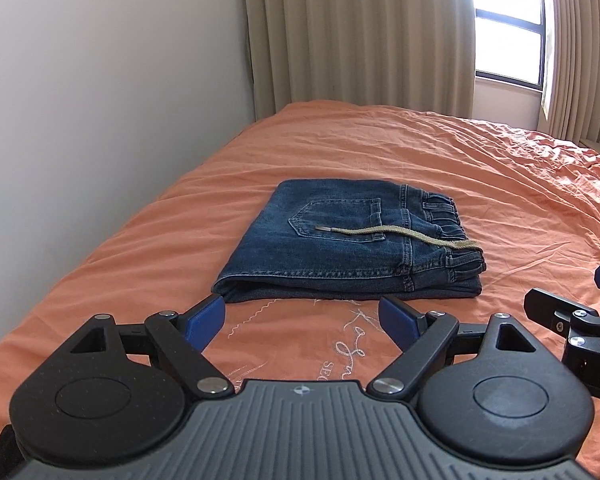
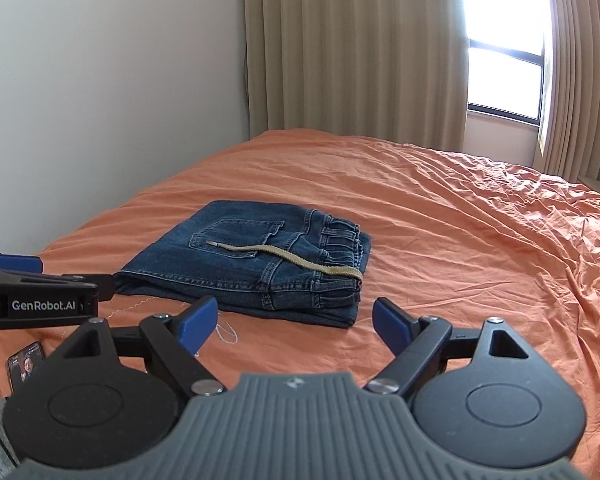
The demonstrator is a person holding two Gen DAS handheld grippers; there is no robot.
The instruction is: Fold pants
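Note:
Blue denim pants (image 1: 352, 240) (image 2: 256, 260) lie folded into a compact stack on the orange bed, back pocket up, elastic waistband to the right. A beige drawstring (image 1: 404, 236) (image 2: 288, 258) trails across the top. My left gripper (image 1: 302, 312) hovers just short of the stack's near edge, open with nothing between its blue pads. My right gripper (image 2: 292, 316) is also open and empty, near the stack's front right corner. The left gripper (image 2: 12, 264) shows from the side at the right wrist view's left edge, and the right gripper (image 1: 572, 300) at the left wrist view's right edge.
The orange bedspread (image 1: 480, 184) (image 2: 460, 240) is wrinkled, with white embroidery near the front. A white wall (image 1: 100, 100) runs along the left of the bed. Beige curtains (image 1: 360, 32) and a bright window (image 1: 508, 24) stand behind. A phone (image 2: 26, 364) lies at the near left.

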